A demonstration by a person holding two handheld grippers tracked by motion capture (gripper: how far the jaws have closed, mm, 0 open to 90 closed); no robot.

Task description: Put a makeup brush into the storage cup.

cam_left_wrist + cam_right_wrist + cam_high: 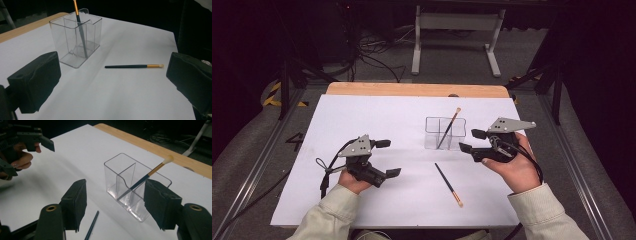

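Observation:
A clear two-compartment holder (445,133) (76,37) (135,183) stands on the white sheet. One black-and-gold brush (449,128) (79,25) (147,176) leans inside it, tip up. A second brush (448,184) (133,66) (92,225) lies flat on the sheet in front of the holder. My left gripper (388,158) (112,82) hovers open at the left, pointing toward the holder and the flat brush. To the right of the holder my right gripper (472,140) (115,206) is open and holds nothing.
The white sheet (362,120) covers a wooden table whose bare strip (412,89) shows at the far edge. Behind it are a white stand's legs (452,35) and cables on a dark floor. Metal rails (577,165) run along both sides.

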